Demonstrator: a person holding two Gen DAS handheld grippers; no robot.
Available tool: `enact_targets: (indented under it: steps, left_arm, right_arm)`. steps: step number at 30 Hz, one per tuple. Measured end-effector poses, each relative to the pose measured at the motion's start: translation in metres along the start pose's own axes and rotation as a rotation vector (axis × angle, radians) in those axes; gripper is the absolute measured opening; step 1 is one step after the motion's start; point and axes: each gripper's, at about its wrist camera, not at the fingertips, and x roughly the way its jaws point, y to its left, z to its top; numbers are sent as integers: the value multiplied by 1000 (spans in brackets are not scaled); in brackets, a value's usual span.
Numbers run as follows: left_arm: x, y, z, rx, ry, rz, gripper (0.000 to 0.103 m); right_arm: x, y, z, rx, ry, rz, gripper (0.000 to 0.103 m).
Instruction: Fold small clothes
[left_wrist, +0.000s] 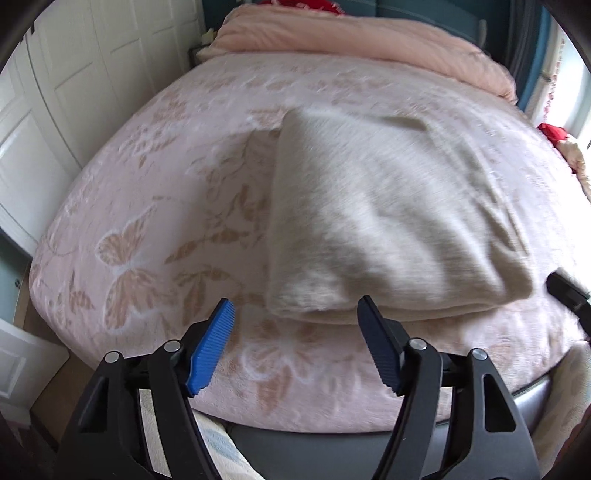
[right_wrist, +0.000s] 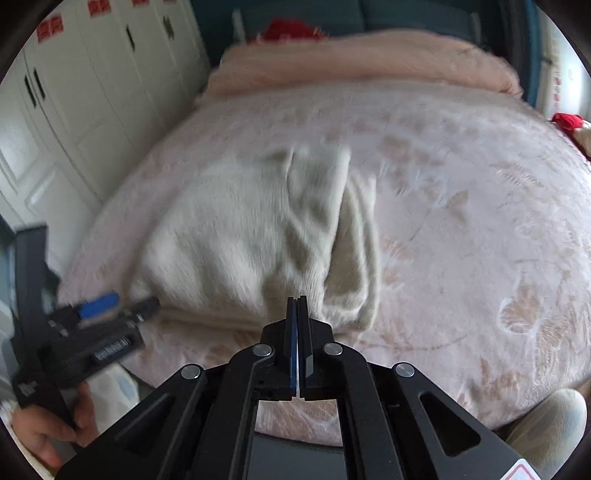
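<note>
A cream knitted garment (left_wrist: 376, 221) lies folded in layers on the pink bed; it also shows in the right wrist view (right_wrist: 251, 236), blurred. My left gripper (left_wrist: 295, 314) is open and empty, just in front of the garment's near left edge. It shows from the side in the right wrist view (right_wrist: 118, 306), at the garment's near left corner. My right gripper (right_wrist: 297, 301) is shut with nothing between its pads, hovering over the garment's near edge. Part of it shows at the right edge of the left wrist view (left_wrist: 567, 291).
The bed has a pink blanket with butterfly and flower patterns (left_wrist: 147, 240). A rolled pink duvet (left_wrist: 351, 48) lies at the far end. White cupboard doors (left_wrist: 55, 92) stand along the left. Red items (right_wrist: 567, 120) lie at the right side.
</note>
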Motion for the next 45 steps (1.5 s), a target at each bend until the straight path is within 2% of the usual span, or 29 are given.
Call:
enact_targets:
  steps: [2,4,6,9,10,11,13,15,16,17,18,20,22,23,26,28,30,33,35,38,40,41,43,45]
  left_arm:
    - [19,1,-1,-8,34,13,68]
    - [35,5,-4,-32,61,19,68]
    - [42,11,-5,-68,53,-9,69]
    - [31,11,-5,-61,20,4,69]
    - [24,13,-5,-63,-6,12,69]
    - [21,17,-6,-75,-17,14,69]
    - [23,25,-6,-111,-2,-4,69]
    - [29,28,-5,-120,17,-1,69]
    - [30,29,-4,-120,18,2,69]
    - [29,30,-3,-130,10,1,69]
    - [29,32,-1,-141,3,-5,65]
    - [29,36,1,-155,-6,-10,61]
    - [35,42,1,-165,5,2,61]
    - [39,45,-1,-165,17,7,61]
    - [46,41,-5,-145,13,34,63]
    - [46,33,-4,-104,10,78,63]
    - [43,35,-3,-102,17,71,64]
    - [31,36,-6,-86,19,45,64]
    - [22,33,-9,-63,3,49,64]
    - [22,30,-10,-64,9,48,63]
    - [27,29,-10,-62,21,58,63]
    - [28,29,-11,-69,27,56,63]
    - [25,30,-12,-78,33,49,63]
    - [16,29,-14,-66,18,52,62]
  right_arm:
    - [45,-14,-10,37,153,-39,0]
    - [47,-24,-17,84,120,9,0]
    - [30,-22,-14,91,95,11,0]
    - [-14,-7,-6,23,-40,22,2]
    - [-21,-2,-5,0,-67,18,12]
    - [-25,4,-2,-22,-86,14,34]
    - [-16,11,3,-46,-82,38,60]
    - [8,17,8,-62,-34,19,60]
    - [20,18,10,-72,-15,7,52]
    - [28,17,13,-78,6,1,26]
    - [32,13,14,-66,22,-7,11]
    - [18,-5,19,30,-13,72,10]
    - [0,-16,21,43,-64,80,8]
    - [1,-20,22,38,-58,72,8]
    - [46,-25,8,21,71,57,8]
    - [46,-12,5,-33,37,7,9]
    - [35,0,8,-63,25,-22,10]
    - [-6,7,12,-46,-87,-8,11]
    - [-19,9,13,-26,-118,8,11]
    - [-2,6,18,-48,-71,-19,13]
    - [35,-4,11,-35,43,-35,14]
    - [40,-10,7,-6,52,-9,12]
    - [23,-12,4,26,12,18,14]
    - [-1,-11,1,21,-37,7,19]
